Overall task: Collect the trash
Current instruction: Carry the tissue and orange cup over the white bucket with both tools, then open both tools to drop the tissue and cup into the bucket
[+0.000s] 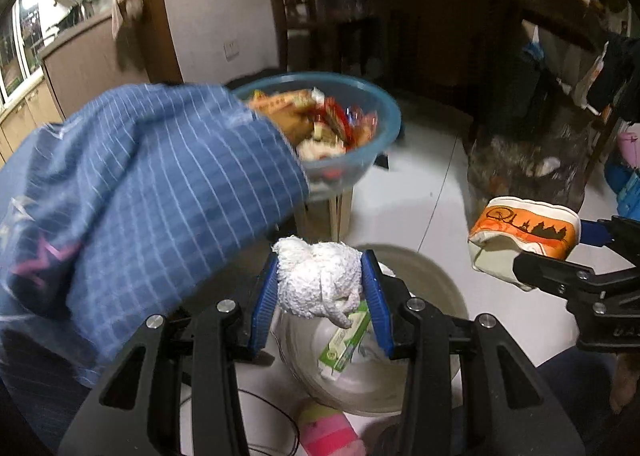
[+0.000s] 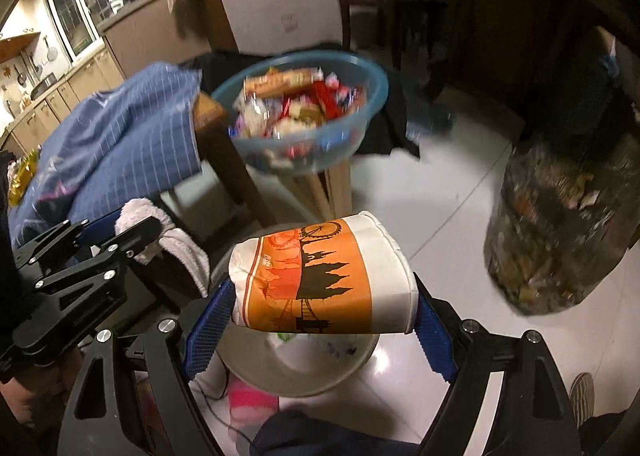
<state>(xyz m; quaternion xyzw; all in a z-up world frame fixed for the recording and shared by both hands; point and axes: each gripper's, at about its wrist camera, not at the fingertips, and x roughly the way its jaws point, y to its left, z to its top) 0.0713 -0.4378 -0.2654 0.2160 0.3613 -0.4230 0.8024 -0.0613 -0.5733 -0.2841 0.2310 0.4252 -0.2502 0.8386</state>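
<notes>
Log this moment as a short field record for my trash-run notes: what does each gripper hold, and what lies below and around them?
left gripper: shut on a crumpled white tissue wad
right gripper: shut on a squashed paper cup with an orange print, lying sideways
below both: a round white bin, open, with a green-and-white carton inside
behind: a blue plastic bowl full of snack wrappers, on a wooden stool
left side: a blue checked cloth
floor: white tiles
</notes>
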